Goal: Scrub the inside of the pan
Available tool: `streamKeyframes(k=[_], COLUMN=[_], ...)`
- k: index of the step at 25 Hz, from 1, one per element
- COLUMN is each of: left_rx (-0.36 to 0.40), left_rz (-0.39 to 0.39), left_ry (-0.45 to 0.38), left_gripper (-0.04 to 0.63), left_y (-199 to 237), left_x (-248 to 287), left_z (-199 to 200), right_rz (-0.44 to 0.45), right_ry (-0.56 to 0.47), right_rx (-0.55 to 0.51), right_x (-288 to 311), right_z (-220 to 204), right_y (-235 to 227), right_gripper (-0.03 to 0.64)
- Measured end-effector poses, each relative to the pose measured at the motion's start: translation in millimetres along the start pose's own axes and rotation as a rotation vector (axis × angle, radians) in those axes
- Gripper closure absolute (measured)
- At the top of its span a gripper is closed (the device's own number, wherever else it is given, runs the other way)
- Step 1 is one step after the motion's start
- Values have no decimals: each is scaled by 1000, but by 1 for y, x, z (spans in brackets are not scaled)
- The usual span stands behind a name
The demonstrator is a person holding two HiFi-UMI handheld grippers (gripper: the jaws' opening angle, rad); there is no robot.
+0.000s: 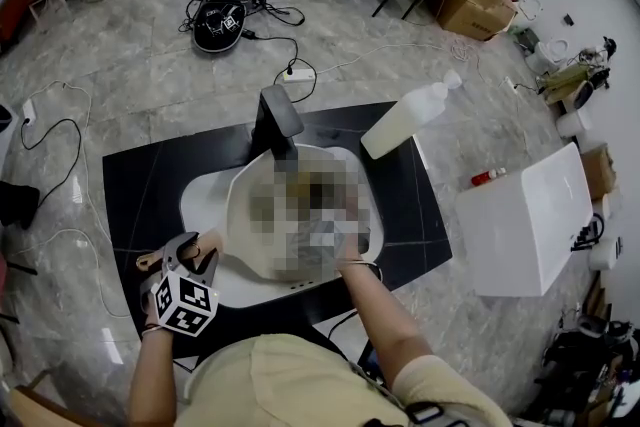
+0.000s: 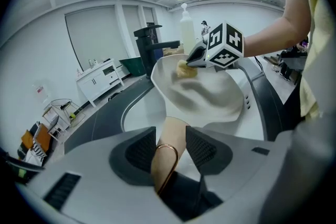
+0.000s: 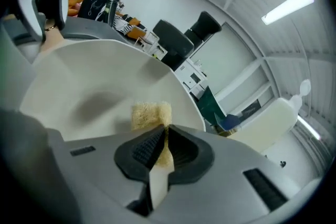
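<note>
Pressing sponge [image 3: 151,114] inside pan [image 3: 94,76], right fingers [image 3: 144,148] pinch it; left fingers [image 2: 139,152] clamp handle [image 2: 170,136]

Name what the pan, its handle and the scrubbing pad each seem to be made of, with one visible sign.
The pan: probably metal with a cream, matte ceramic-like coating; smooth, soft shading. The handle: likely pale wood, matte tan, with a copper-coloured metal ring. The scrubbing pad: coarse yellow fibre, perhaps loofah or synthetic mesh; fuzzy, open texture.
</note>
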State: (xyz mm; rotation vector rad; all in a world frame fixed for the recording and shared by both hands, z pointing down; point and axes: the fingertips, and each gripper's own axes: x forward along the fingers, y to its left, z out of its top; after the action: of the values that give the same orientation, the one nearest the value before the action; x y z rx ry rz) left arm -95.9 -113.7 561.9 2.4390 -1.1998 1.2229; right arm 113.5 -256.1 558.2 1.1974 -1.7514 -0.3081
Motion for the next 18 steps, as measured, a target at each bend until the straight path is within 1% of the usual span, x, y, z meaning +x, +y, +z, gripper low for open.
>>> streamKeyframes(k=[4, 6, 9, 13, 18], left_rx=[-14, -16, -15, -14, -11], left_rz=[0, 0, 0, 3, 4], left_ry=[-8, -8, -6, -4, -3], left_gripper=[417, 417, 417, 417, 417], left_y=[1, 1, 1, 0, 0], left_x=[0, 0, 0, 0, 1], left_z=[1, 1, 1, 1, 2], right_rz=[22, 32, 53, 82, 84], right_ry=[65, 96, 145, 180, 214], right_rx=[62, 111, 229, 394, 537], right_x=[5, 8, 11, 14, 21], right_z=[-16, -22, -31, -36, -44], right_y=[3, 3, 4, 6, 7], right_gripper=[584, 584, 584, 584, 584])
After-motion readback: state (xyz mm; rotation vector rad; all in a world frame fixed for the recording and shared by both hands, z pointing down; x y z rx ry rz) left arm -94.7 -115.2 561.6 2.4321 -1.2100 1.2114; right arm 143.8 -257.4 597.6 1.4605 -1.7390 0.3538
